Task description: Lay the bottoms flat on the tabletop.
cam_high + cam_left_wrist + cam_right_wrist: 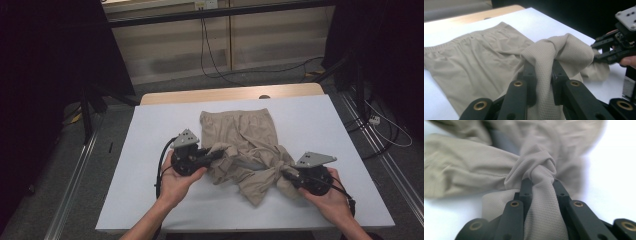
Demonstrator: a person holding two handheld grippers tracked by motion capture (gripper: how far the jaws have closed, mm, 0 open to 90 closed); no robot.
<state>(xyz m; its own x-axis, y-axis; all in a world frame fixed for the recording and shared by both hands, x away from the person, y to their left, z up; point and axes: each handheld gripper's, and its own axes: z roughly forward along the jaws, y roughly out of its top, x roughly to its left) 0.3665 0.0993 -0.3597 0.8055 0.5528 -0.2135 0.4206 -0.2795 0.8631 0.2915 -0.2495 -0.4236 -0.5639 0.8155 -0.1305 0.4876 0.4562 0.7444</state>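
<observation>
A pair of beige shorts (240,135) lies crumpled on the white table (310,120), waistband toward the far side. My left gripper (212,154) is shut on a bunched fold at the shorts' left side. In the left gripper view the textured cloth (564,50) drapes over and between my jaws (543,66), lifted off the table. My right gripper (287,172) is shut on the near right part of the shorts. In the right gripper view a twisted wad of cloth (536,167) is pinched between the jaws (541,182). The right gripper (596,51) also appears at the far right of the left gripper view.
A wooden strip (230,94) runs along the table's far edge. Cables (215,65) trail over the floor behind it. Metal rails (75,175) flank the table, and dark stands (87,110) rise at both sides. Bare white table surrounds the shorts.
</observation>
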